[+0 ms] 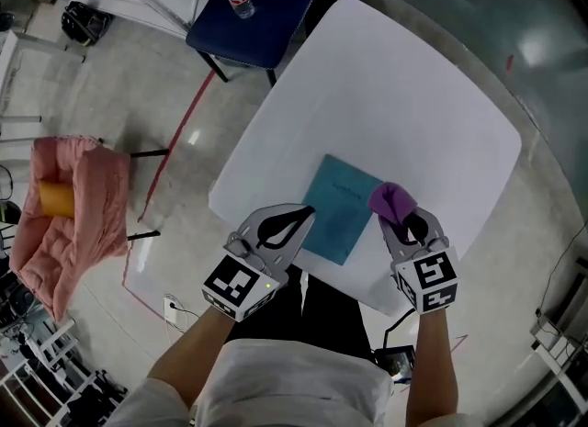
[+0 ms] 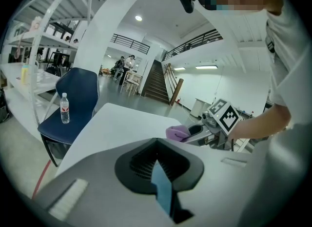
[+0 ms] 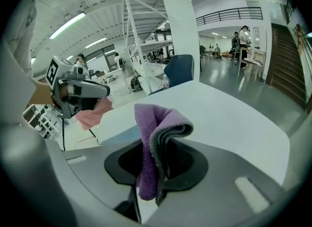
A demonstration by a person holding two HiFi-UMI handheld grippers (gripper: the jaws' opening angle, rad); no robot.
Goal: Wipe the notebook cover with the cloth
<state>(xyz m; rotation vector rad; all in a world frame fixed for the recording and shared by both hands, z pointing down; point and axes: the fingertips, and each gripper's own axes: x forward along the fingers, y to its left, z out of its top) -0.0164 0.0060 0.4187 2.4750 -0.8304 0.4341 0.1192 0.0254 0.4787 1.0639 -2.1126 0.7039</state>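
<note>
Cloth point(image 1: 390, 199), pinched in right gripper point(image 1: 401, 221), hangs at the notebook point(image 1: 341, 205) edge.

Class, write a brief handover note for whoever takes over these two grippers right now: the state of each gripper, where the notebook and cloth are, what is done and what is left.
Left gripper: jaws shut on the near left edge of the blue notebook, steadying it.
Right gripper: jaws shut on the folded purple cloth, by the notebook's right edge; contact cannot be told.
The notebook lies near the front edge of the white table.
Done: cloth in hand, notebook held.
Left: wipe the cover; no wiping shows yet.
</note>
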